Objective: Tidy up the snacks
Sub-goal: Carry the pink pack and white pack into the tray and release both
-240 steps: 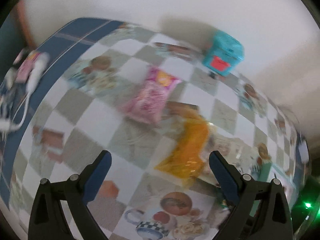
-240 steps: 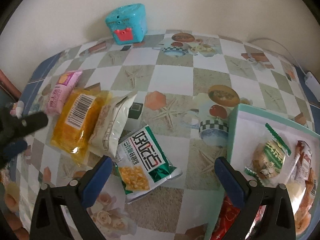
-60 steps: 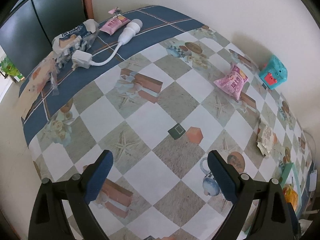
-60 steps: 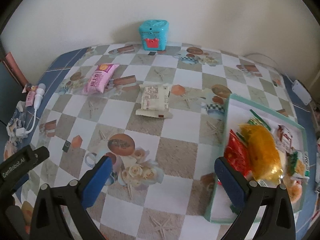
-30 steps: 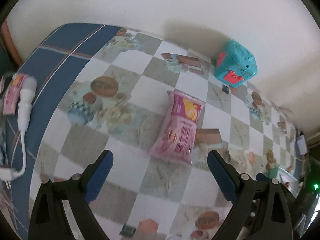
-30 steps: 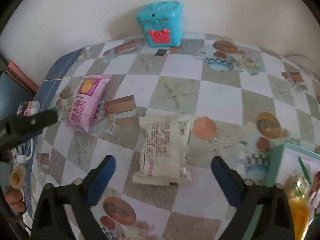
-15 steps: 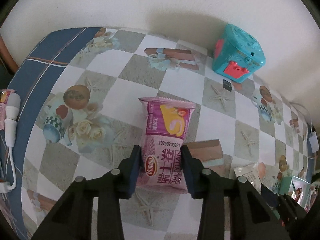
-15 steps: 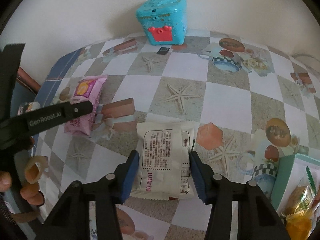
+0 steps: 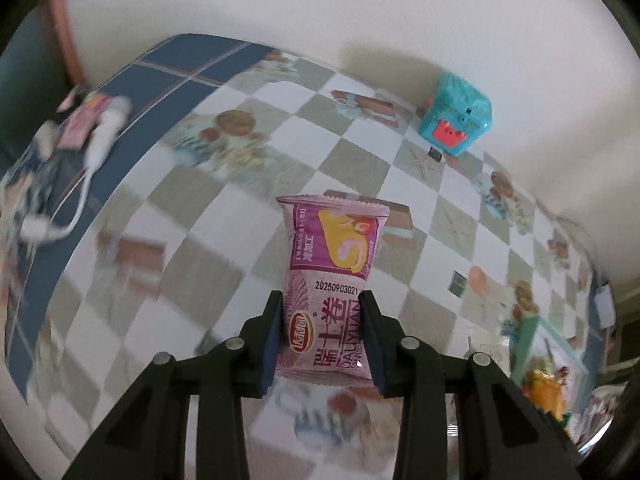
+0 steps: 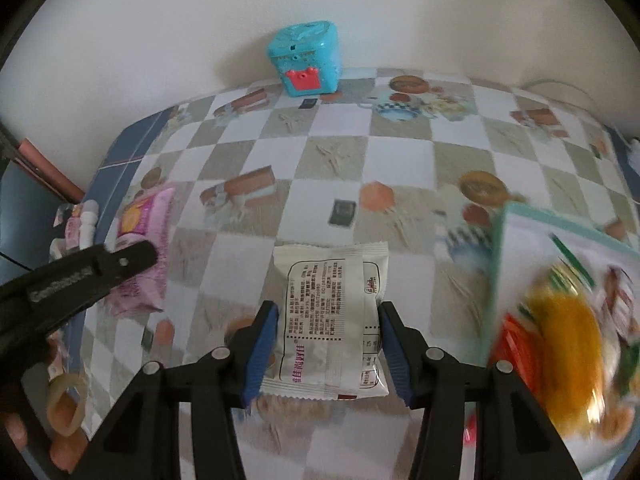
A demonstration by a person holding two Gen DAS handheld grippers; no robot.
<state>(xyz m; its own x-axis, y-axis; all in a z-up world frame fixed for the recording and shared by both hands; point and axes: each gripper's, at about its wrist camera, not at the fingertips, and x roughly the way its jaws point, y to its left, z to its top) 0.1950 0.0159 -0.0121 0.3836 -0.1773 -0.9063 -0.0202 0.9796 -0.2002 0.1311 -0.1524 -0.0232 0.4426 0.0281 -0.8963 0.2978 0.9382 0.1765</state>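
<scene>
Pink pack [image 9: 330, 276] clamped at its near end by the left hand-held gripper [image 9: 322, 336], held off the counter [image 9: 200, 216]. White pack [image 10: 330, 312] clamped between the right hand-held gripper [image 10: 326, 344] pads, also seemingly lifted. Tray [image 10: 498, 264] with snacks sits right, just beside the white pack. Teal box [image 10: 305, 58] far, by the wall. Risks, as a guess: slick film slips from the pinch; both grippers converging on the tray could collide; a pack could catch the rim.

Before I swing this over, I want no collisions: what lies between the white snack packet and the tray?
Nothing but bare tablecloth between the white snack packet and the tray, in the right wrist view.
</scene>
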